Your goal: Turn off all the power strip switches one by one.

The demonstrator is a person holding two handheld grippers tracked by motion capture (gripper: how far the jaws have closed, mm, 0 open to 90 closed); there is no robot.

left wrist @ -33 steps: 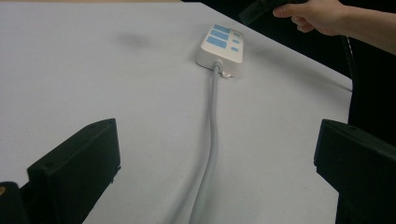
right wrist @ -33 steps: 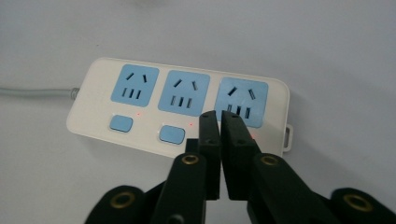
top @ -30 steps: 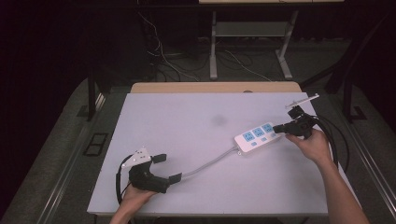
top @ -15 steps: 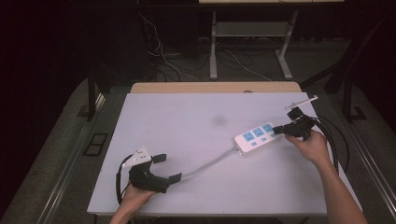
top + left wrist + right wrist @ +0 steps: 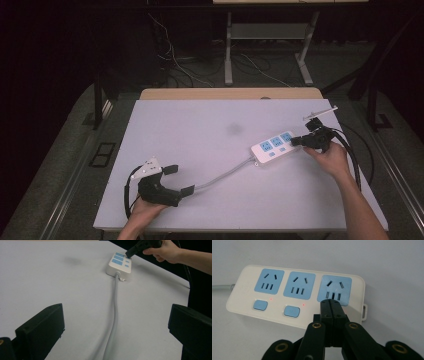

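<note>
Right gripper's fingers pressed the third switch on the power strip

The white plastic three-socket power strip (image 5: 295, 293) lay near the bench's right edge; two blue switches showed red lamps lit, and the right gripper (image 5: 333, 305), fingers together, covered the third. The left gripper (image 5: 179, 179), fingers apart, straddled the grey cable (image 5: 113, 322) near the front-left corner.

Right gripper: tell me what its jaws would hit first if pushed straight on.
Most likely the power strip: the right gripper, jaws shut together, points down at the end by the third socket, probably over that socket's switch, though contact is unclear.
</note>
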